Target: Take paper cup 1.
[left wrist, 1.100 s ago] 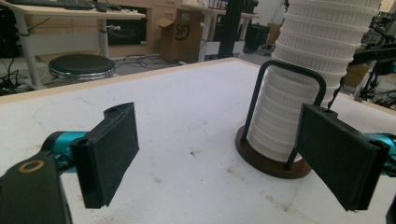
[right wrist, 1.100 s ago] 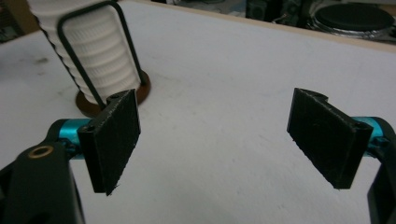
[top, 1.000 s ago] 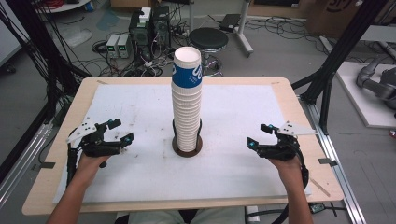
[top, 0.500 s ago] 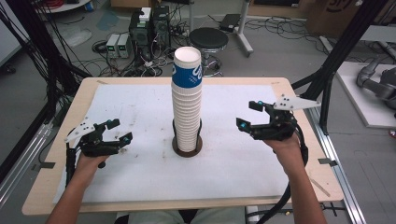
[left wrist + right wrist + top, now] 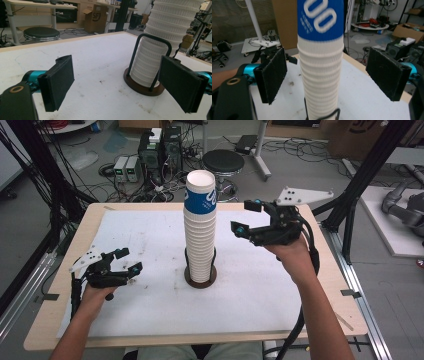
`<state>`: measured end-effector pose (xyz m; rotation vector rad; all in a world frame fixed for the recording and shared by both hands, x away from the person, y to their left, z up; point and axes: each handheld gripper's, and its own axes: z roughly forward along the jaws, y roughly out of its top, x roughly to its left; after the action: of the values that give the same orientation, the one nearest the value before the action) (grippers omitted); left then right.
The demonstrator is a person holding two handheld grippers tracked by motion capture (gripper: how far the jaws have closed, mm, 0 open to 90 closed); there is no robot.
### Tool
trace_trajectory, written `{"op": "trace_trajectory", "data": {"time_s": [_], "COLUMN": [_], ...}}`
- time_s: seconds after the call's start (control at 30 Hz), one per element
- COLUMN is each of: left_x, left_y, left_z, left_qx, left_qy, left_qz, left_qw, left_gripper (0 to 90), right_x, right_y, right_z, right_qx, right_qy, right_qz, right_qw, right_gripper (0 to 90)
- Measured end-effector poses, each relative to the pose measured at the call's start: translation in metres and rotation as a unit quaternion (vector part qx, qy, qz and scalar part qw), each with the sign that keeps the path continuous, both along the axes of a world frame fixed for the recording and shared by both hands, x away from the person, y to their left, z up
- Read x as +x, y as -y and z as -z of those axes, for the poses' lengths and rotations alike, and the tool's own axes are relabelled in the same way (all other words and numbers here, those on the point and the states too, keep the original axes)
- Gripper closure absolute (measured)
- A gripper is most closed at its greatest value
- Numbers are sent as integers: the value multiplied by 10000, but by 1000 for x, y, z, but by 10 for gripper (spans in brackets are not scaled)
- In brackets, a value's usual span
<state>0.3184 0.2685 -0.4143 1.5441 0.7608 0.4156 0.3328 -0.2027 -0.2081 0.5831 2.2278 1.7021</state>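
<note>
Right gripper [image 5: 248, 218] up beside the cup stack [image 5: 200, 227], jaws wide and holding nothing.

The tall stack of ribbed white paper cups, its top cup [image 5: 200, 193] banded blue, stands in a dark round holder [image 5: 200, 276] at the middle of the white-covered table [image 5: 150, 312]; a black wire loop [image 5: 153, 58] of the holder rises along the stack's lower part. In the right gripper view the stack sits squarely between the spread pads [image 5: 273, 75], touching neither. The left gripper [image 5: 126, 261] rests low on the table, well apart from the stack, jaws open and empty too. Behind the table: a black stool [image 5: 222, 162], computer towers [image 5: 160, 147], tangled cables on the floor.
</note>
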Motion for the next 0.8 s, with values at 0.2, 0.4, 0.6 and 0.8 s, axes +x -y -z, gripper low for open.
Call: {"op": "trace_trajectory", "data": {"time_s": [0.2,0.4,0.6,0.8], "left_x": [0,0,0,0], "left_y": [0,0,0,0], "left_z": [0,0,0,0], "left_qx": [-10,-14,-46,-41], "left_qy": [-28,-31,-43,-36], "left_qz": [30,40,34,42], "left_qw": [10000,10000,10000,10000], "left_gripper": [135,135,136,137], "right_x": [14,21,30,38], "right_y": [-30,-50,-70,-79], "right_z": [-26,-41,-55,-58], "right_qx": [-126,-195,-374,-621], "right_qy": [-20,-86,-154,-207], "right_qz": [-211,-307,-272,-176], "right_qw": [9997,9993,9988,9977], "right_gripper": [176,176,176,177]}}
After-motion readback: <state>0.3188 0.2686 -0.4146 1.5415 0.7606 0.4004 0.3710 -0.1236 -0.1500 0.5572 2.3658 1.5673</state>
